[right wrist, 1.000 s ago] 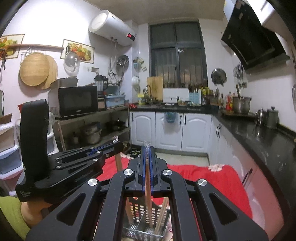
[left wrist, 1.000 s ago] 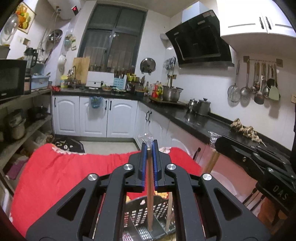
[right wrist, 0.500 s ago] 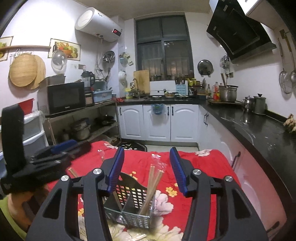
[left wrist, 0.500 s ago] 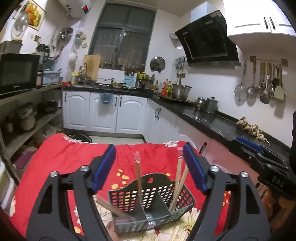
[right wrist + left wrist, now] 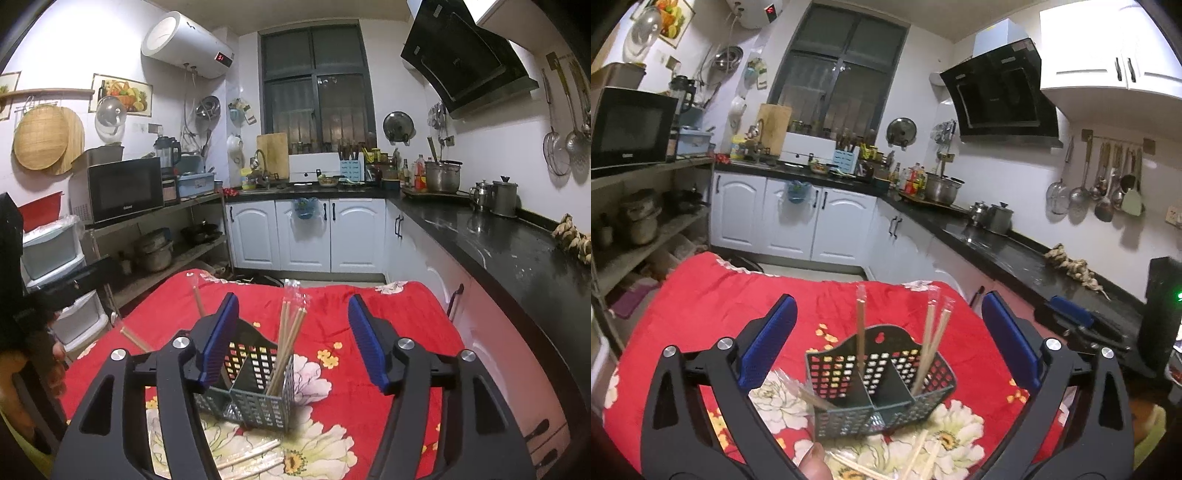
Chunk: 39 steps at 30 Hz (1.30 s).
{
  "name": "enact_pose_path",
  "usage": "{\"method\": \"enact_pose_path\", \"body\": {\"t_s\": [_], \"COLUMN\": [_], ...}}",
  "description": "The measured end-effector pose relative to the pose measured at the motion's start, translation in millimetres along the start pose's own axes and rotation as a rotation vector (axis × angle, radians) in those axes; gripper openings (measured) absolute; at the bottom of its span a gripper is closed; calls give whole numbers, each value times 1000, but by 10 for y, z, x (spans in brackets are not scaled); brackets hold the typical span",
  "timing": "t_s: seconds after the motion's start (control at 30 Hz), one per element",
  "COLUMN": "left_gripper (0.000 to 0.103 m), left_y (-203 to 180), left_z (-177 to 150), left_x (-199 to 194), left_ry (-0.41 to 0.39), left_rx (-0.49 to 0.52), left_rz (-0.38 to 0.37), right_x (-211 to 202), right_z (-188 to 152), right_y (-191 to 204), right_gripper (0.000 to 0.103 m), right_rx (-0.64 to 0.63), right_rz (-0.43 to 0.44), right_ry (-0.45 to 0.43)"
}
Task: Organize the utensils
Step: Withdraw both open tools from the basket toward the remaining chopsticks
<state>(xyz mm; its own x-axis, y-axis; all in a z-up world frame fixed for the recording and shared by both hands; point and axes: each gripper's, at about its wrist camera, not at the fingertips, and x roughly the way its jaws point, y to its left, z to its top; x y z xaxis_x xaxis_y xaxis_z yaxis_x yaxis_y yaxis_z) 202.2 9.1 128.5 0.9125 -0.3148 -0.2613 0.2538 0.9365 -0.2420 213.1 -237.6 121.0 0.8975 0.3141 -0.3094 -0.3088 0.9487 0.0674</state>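
Note:
A dark grey perforated utensil basket [image 5: 846,415] [image 5: 258,410] with compartments stands on the red flowered tablecloth [image 5: 713,295]. Wrapped wooden chopsticks stand in it: one pair upright in a left compartment [image 5: 860,332], others leaning in the right one [image 5: 929,350] [image 5: 286,343]. More wrapped chopsticks lie on the cloth in front [image 5: 916,459] [image 5: 251,456]. My left gripper [image 5: 886,343] is open and empty above the basket. My right gripper [image 5: 290,341] is open and empty, its jaws either side of the leaning chopsticks.
A black counter [image 5: 1015,254] runs along the right with pots [image 5: 997,218] and garlic [image 5: 1071,267]. Shelves with a microwave [image 5: 125,190] stand at the left. White cabinets [image 5: 306,236] line the far wall. The other gripper shows at the right of the left wrist view [image 5: 1089,328].
Both grippers were shut on chopsticks over the basket a second ago. Both have opened, drawn back and up; the chopsticks now stand in the basket.

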Motion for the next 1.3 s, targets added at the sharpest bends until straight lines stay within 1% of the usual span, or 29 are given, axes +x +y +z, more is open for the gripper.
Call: {"method": "enact_pose_path", "body": {"t_s": [0.33,0.53,0.97,1.17,1.3], "left_gripper": [92,92,92,92,92], "left_y": [-85,-31,5,30,125], "left_z": [-223,-384,-643,-786,-920], "left_x": [-222,-264,-379,-426,-441], "left_ry": [38,73,116,142,178], "left_rx": [6,-20,-14,1,-14], "left_rz": [-37,-28,-1,27,48], "right_x": [-66,-85,-202,-258,-270], "right_z": [-245,-382,-558,-659,-718], "right_y": [23,49,115,151,181], "right_gripper": [62,62,62,62,62], "right_rx": [-16,-6,-2,-15,-16], "right_rz": [12,23,40,44,53], "right_ry": [56,86,123,144,165]}}
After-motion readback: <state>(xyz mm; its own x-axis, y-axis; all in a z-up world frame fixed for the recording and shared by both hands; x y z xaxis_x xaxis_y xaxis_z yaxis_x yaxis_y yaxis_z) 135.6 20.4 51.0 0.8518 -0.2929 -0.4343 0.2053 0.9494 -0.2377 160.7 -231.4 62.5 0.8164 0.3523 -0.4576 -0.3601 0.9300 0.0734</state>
